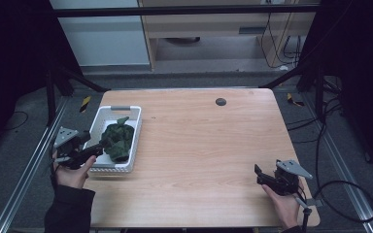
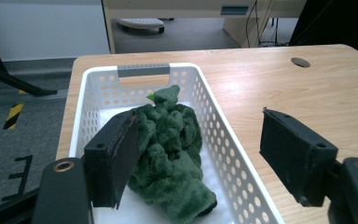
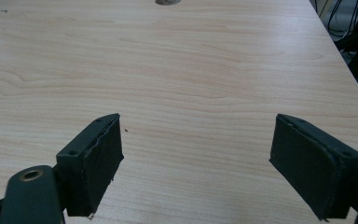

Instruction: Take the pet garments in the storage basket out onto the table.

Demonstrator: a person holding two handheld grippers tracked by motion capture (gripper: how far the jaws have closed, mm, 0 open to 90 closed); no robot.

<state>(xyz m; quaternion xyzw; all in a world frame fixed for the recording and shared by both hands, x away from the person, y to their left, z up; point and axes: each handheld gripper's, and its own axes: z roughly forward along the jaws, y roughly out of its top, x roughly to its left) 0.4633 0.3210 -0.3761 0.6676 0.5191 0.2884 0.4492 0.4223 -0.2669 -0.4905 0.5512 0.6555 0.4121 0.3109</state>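
Around the light wooden table (image 1: 199, 155) you have grey carpet floor and dark frame bars, with pale cabinets at 12 o'clock. On the table, toward 9 o'clock, stands a white perforated plastic basket (image 1: 135, 133) with a grey handle strip at its far end. Inside it lies a dark green plush fabric bundle (image 1: 118, 141), crumpled, touching the basket floor.

Your left gripper (image 1: 97, 148) is at the near left corner of the basket. In the left gripper view its jaws are wide apart: one pad is inside the basket, just beside the green plush (image 2: 168, 149), maybe touching it, and the other pad is outside the basket wall, over bare wood. It holds nothing.

Your right gripper (image 1: 258, 173) rests near 4 o'clock, well apart from the basket. Its jaws are also wide open over bare wood, with nothing between them. A small round dark hole (image 1: 220, 101) sits near 12 o'clock.
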